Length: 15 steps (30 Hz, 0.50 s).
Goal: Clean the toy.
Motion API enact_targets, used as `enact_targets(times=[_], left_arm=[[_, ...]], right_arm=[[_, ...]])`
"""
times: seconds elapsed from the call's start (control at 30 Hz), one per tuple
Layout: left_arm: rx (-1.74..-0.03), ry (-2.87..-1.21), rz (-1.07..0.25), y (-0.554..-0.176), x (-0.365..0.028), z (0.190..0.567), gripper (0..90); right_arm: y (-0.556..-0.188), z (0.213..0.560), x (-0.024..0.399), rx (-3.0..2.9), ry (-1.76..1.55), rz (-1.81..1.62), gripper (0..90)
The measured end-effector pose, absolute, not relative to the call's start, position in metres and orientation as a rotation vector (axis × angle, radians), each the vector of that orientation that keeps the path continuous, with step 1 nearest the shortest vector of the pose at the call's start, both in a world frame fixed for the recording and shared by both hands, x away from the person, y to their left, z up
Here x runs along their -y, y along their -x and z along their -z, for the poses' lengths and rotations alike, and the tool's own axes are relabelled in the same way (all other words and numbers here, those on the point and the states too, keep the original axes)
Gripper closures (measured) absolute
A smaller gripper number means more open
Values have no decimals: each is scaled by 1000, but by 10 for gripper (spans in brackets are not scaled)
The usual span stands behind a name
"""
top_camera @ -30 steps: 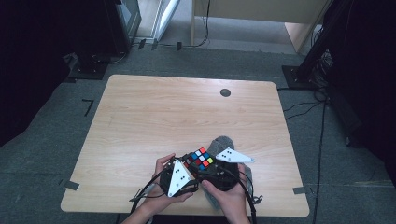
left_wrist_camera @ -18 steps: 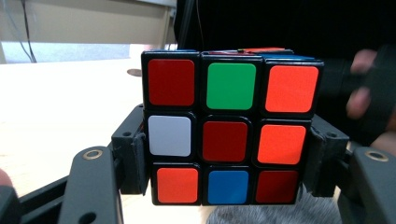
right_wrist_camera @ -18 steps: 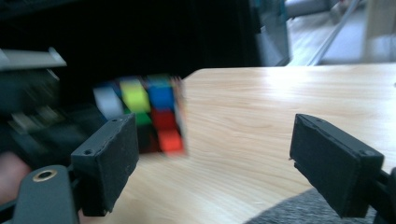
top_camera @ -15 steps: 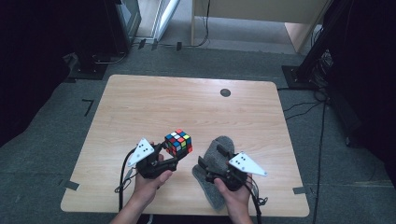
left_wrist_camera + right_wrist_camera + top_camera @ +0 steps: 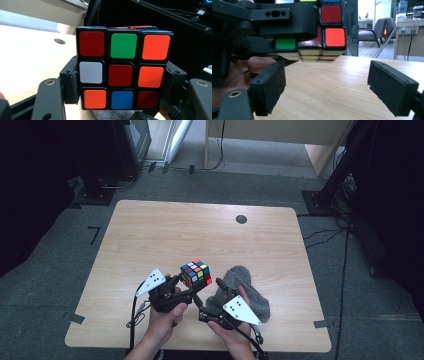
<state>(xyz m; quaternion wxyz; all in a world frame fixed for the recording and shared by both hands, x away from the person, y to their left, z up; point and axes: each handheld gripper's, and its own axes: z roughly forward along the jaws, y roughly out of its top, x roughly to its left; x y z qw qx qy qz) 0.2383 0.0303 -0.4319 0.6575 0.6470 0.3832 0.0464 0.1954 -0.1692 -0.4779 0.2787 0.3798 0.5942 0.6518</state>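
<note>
Underneath, pale wooden table [image 5: 165, 235] on grey carpet [image 5: 55, 285], dark surroundings.

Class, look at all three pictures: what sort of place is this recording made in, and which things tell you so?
Probably an office or lab room used for recording. A plain wooden table stands on grey carpet, black equipment stands and cables surround it, and the right gripper view shows office chairs and a desk behind.

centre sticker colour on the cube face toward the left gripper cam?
Dark red, on the Rubik's cube; clearest in the left gripper view.
</note>
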Motion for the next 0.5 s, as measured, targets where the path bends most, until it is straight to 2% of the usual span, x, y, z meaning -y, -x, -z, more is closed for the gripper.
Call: enact_targets(times=[0.33, 0.5], left_arm=[[-896, -1459, -46, -237, -24, 436, 331], [-894, -1471, -23, -236, -19, 438, 331]], right_arm=[[-193, 478, 165, -1551, -959, -1731, 178], [-190, 479, 161, -1519, -911, -1689, 265]])
